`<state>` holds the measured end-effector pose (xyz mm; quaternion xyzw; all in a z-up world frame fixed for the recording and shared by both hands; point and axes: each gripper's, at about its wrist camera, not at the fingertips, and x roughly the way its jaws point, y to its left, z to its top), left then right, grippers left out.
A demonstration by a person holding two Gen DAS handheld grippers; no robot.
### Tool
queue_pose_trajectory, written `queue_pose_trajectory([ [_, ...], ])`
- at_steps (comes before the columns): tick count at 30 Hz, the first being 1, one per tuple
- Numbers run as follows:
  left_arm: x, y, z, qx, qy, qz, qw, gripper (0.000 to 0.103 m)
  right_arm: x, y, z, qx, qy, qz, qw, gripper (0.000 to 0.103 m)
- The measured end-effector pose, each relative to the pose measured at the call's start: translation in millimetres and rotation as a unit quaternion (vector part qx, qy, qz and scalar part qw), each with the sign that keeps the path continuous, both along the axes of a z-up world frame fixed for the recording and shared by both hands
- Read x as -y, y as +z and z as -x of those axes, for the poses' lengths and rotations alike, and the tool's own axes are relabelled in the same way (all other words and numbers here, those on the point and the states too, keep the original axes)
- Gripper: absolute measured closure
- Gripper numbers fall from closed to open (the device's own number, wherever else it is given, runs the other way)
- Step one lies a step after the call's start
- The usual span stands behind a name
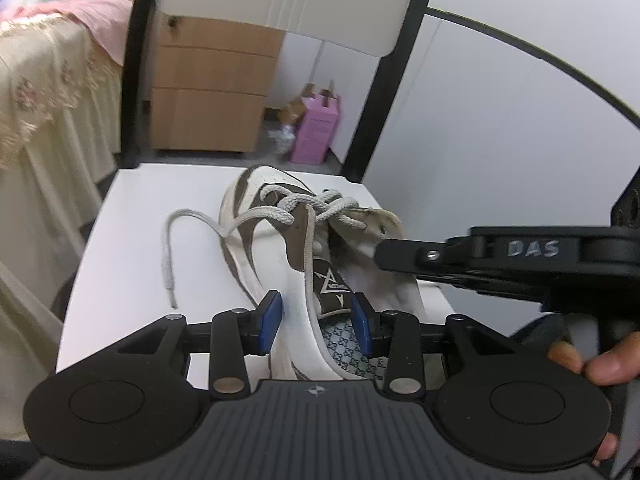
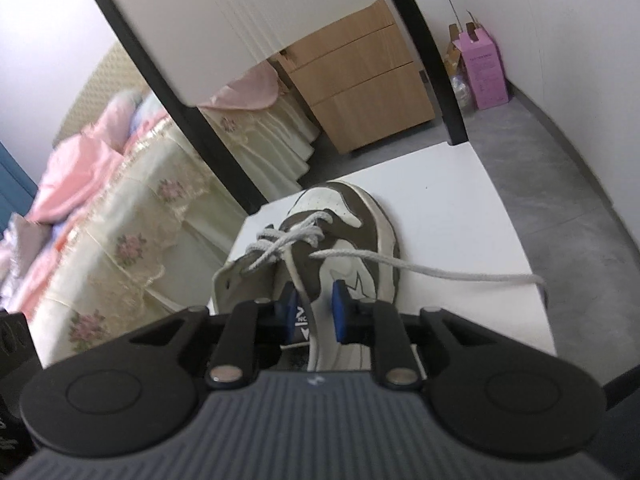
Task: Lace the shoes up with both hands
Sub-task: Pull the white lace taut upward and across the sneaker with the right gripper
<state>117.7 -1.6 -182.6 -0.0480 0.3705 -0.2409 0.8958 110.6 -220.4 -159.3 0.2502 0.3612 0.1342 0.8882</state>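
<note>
Sneaker (image 1: 260, 240) on white chair seat (image 1: 132, 240), toe toward the backrest edge.
Left gripper (image 1: 318, 326) clamps the shoe's collar wall; right gripper (image 2: 316, 310) narrow around the tongue, contact unclear; lace (image 2: 440, 270) trails loose.

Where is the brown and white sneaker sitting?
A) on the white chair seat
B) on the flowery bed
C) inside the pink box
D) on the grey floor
A: the brown and white sneaker rests on the flat white chair seat, with the chair's black frame rising behind it.
</note>
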Motion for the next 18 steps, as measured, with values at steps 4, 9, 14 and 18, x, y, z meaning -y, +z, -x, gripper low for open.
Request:
queue_pose_trajectory([
  [4,2,3,7,0.013,0.043,0.006,0.999,0.059,19,-5,3,-0.005,-0.004,-0.056,0.998,0.077],
  [9,4,2,2,0.02,0.083,0.007,0.9963,0.059,45,-16,0,-0.024,-0.022,-0.186,0.982,0.066],
  [14,10,-6,-6,0.007,0.091,-0.007,0.9958,0.057,68,-48,-11,-0.082,-0.07,-0.261,0.959,0.056],
  [18,12,-11,-8,0.003,0.093,-0.014,0.9956,0.055,76,-68,-25,-0.11,-0.094,-0.318,0.937,0.054],
])
